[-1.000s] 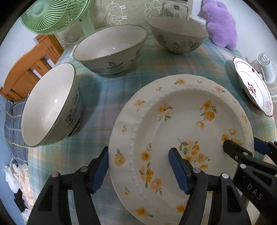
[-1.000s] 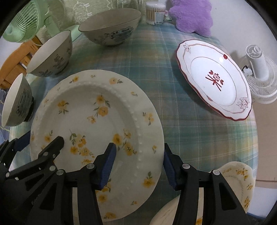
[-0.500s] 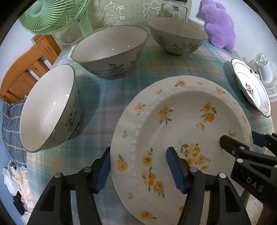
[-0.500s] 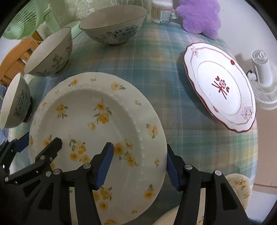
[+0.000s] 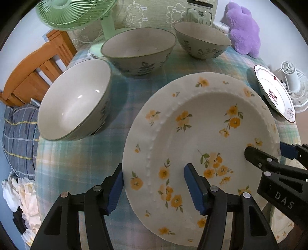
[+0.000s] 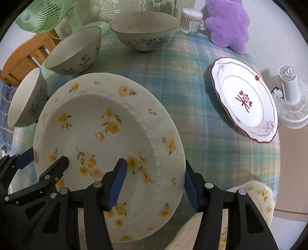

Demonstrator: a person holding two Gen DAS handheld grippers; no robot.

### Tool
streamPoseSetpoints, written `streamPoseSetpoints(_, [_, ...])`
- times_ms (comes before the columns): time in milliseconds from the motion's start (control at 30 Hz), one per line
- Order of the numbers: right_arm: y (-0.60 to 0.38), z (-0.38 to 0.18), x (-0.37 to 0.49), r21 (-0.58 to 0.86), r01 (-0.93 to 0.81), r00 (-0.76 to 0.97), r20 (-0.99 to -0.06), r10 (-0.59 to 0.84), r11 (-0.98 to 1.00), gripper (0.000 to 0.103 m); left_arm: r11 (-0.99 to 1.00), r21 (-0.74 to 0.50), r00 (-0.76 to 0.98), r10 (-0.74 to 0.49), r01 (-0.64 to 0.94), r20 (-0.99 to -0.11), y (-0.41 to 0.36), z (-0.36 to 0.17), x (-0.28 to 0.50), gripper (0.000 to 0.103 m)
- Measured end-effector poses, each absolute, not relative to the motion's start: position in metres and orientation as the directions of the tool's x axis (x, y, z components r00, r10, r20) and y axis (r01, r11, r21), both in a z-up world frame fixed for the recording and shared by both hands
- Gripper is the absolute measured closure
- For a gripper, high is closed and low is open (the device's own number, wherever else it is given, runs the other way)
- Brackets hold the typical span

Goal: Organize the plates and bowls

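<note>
A large white plate with yellow flowers [image 5: 202, 125] [image 6: 100, 115] hangs slightly above the plaid tablecloth, held from both sides. My left gripper [image 5: 154, 190] [image 6: 44, 159] is shut on its left rim, one blue pad outside the edge and one inside. On the opposite rim my right gripper [image 6: 154, 184] [image 5: 269, 153] is shut in the same way. Three grey-green bowls [image 5: 75, 100] [image 5: 138, 52] [image 5: 202, 40] stand in an arc behind. A red-trimmed plate [image 6: 244, 102] lies at the right. A scalloped yellow-flower plate [image 6: 258, 194] lies below my right gripper.
A green fan [image 5: 75, 11] and a glass jar [image 5: 200, 11] stand at the back, with a purple plush [image 6: 227, 23] and a swab box [image 6: 190, 21]. Off the table's right edge stands a white fan [image 6: 290, 102]. A wooden chair [image 5: 34, 71] is at the left.
Both grippers have risen a little with the flowered plate between them, so it stands off the cloth. The left jaws narrowed slightly onto the rim. The bowls stayed put.
</note>
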State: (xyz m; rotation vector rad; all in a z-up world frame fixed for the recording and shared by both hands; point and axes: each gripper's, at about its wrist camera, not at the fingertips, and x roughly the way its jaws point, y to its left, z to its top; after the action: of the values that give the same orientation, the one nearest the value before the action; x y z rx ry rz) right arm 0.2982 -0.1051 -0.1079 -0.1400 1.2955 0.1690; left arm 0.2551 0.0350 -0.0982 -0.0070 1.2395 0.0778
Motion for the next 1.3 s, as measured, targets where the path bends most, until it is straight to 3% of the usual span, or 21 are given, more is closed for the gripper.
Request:
streamPoseSetpoints(633, [-0.097,-0.085,0.231,-0.009,-0.063,0.281,-0.96,0.009,0.998,0.043,0.999,0.026,0.356,0.01,0.039,-0.935,0.04,-0.077,0.212,0.041])
streamPoseSetpoints(1300, [-0.151,-0.062,0.183,0.037,0.055,0.319,-0.948,0.018,0.998,0.043,0.997,0.038,0.414,0.004,0.074,-0.91,-0.01,-0.053,0.179,0.041])
